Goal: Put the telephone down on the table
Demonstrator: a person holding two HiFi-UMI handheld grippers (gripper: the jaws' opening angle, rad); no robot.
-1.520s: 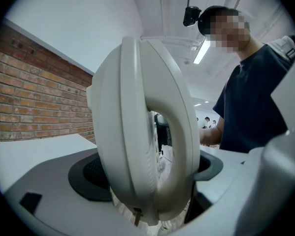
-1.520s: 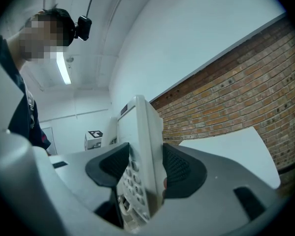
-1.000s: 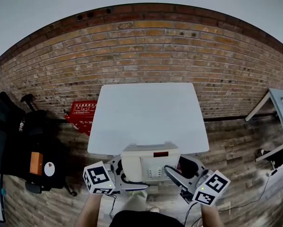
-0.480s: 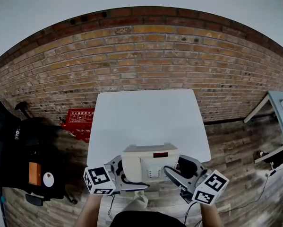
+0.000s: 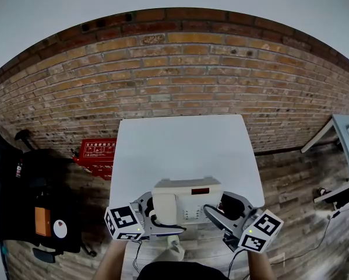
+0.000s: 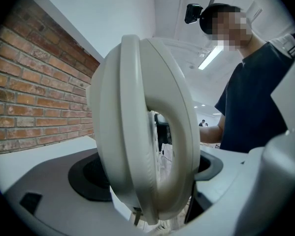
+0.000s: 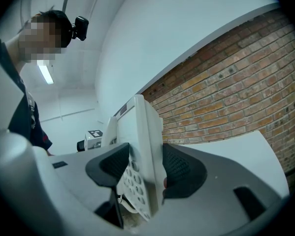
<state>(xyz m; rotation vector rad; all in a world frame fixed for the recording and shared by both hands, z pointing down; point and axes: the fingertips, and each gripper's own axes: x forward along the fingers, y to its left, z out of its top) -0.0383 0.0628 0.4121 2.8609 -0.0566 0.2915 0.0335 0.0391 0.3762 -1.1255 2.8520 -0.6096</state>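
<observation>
Gripping: left gripper [image 5: 152,213] clamped the telephone [image 5: 186,198] at its handset side, right gripper [image 5: 221,210] at its keypad edge.
Change: telephone had advanced over the worktop [image 5: 186,144]'s near edge.
Remaining: lowering it, probably.

The telephone [image 5: 186,198] apparently over the table [image 5: 186,147], near edge.

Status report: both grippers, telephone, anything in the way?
Left gripper shut on telephone, right gripper too. Telephone at table near edge, contact unclear. Nothing seen on table.
</observation>
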